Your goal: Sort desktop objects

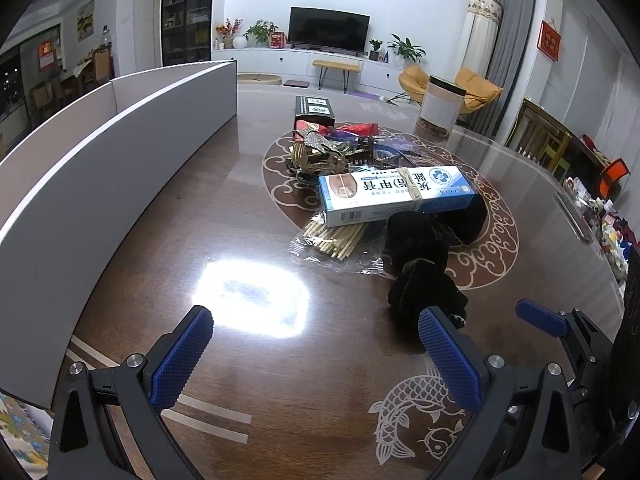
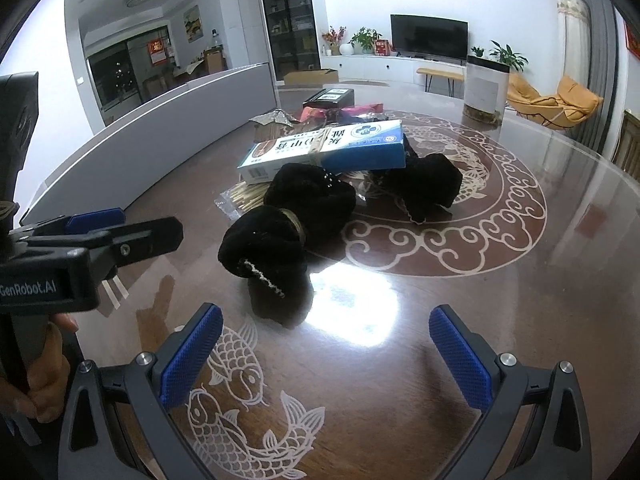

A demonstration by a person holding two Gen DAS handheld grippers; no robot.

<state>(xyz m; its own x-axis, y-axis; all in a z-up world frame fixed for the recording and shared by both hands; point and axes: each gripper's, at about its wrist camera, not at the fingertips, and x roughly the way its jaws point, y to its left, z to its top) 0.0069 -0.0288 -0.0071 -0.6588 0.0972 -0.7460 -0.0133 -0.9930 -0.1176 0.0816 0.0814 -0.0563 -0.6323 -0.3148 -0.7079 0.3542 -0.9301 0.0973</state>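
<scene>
- We hold both tools above the round table (image 2: 520,320) with nothing in them: the left gripper (image 1: 316,344) has its jaws spread wide, and so does the right gripper (image 2: 326,350).
- The things we must sort lie in one heap at the table's middle; nearest us is the black fabric bundle (image 2: 280,240), tied with a cord.
- The blue-and-white box (image 2: 328,148) rests partly on that fabric and partly on the bag of sticks (image 1: 332,240). If we pull the fabric first, we judge the box may slide or tip off.
- The stick bag is clear film; a pinch on the film alone could let it slip or spill.
- Farther back, the hair clips (image 1: 320,152) lie tangled, so lifting one may drag its neighbours.
- The long grey bin (image 1: 100,152) stands along the left; its wall hides the inside from us, so we cannot tell what it holds.
- The white canister (image 2: 484,88) stands well apart at the far side.
</scene>
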